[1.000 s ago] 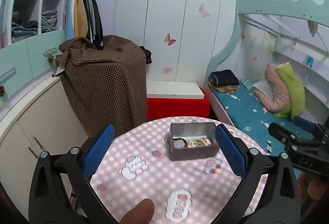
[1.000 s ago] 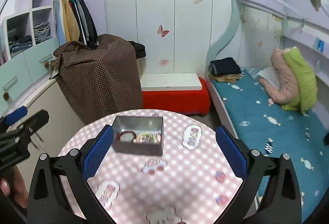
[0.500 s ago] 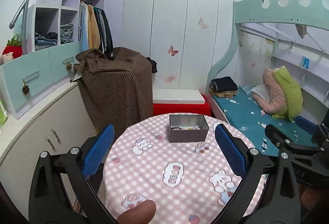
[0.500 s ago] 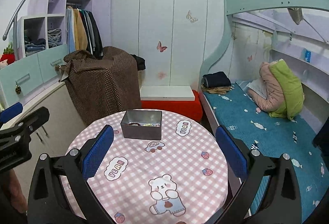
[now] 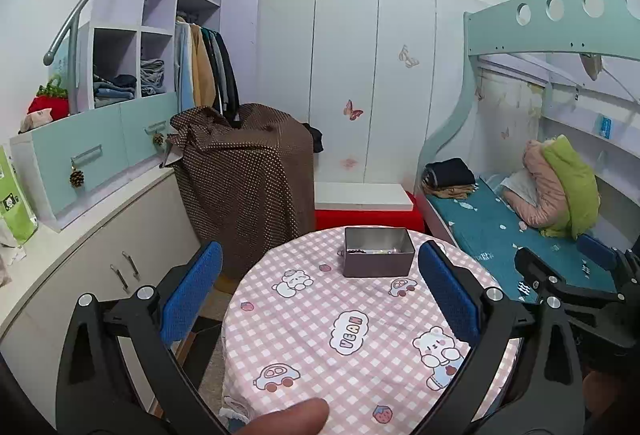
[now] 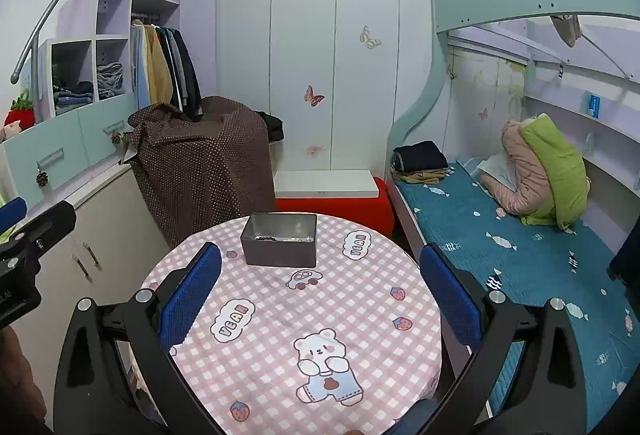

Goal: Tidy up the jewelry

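A grey metal tin (image 5: 378, 252) stands at the far edge of a round table with a pink checked cloth (image 5: 360, 331); it also shows in the right wrist view (image 6: 280, 245). Bead jewelry (image 5: 372, 251) lies inside it, mostly hidden by the wall. My left gripper (image 5: 320, 287) is open and empty, well back from the tin. My right gripper (image 6: 320, 287) is open and empty too, also back over the table's near side. The right gripper shows at the right edge of the left wrist view (image 5: 576, 287).
A brown dotted cloth covers furniture (image 5: 244, 175) behind the table on the left. A red bench with a white top (image 5: 364, 203) stands behind the tin. A bunk bed (image 5: 520, 219) runs along the right, cabinets (image 5: 100, 255) along the left.
Both grippers have pulled back and up from the tin, so it looks smaller and farther and more of the table shows. Both stay open and empty.
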A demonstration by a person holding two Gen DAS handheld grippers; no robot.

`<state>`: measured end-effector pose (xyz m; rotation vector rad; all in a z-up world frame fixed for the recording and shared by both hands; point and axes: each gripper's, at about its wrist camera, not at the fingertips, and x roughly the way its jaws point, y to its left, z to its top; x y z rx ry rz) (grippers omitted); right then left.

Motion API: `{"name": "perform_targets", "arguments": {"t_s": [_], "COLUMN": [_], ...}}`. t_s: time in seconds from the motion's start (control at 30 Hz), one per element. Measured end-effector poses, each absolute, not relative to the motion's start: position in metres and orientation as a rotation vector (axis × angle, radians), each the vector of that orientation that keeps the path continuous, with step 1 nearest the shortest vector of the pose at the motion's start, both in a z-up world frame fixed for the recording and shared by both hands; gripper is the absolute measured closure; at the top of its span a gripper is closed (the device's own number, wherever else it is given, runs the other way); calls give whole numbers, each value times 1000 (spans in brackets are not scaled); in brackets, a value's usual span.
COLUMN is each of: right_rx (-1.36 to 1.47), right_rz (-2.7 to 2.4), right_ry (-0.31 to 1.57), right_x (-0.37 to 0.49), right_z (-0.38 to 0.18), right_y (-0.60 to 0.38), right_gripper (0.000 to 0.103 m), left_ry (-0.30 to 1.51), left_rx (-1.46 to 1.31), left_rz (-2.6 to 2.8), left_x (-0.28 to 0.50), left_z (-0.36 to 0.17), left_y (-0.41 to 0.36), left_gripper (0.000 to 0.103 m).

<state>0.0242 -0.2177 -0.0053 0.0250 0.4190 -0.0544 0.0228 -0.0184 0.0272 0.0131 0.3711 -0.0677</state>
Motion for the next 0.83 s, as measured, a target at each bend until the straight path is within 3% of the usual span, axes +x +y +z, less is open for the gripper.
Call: {"name": "perform_targets", "arguments": {"t_s": [0.83], "right_rx": [6], "right_rz": [-33], "right_ry": [423], "right_x": [28], "right_z": [-4], "right_y": [-204], "right_gripper": [7], "left_ry": [367], "left_rx": [-20], "left_rz": [-71], "left_x": [25], "left_z": [28], "left_y": [-14], "left_gripper": [5]}}
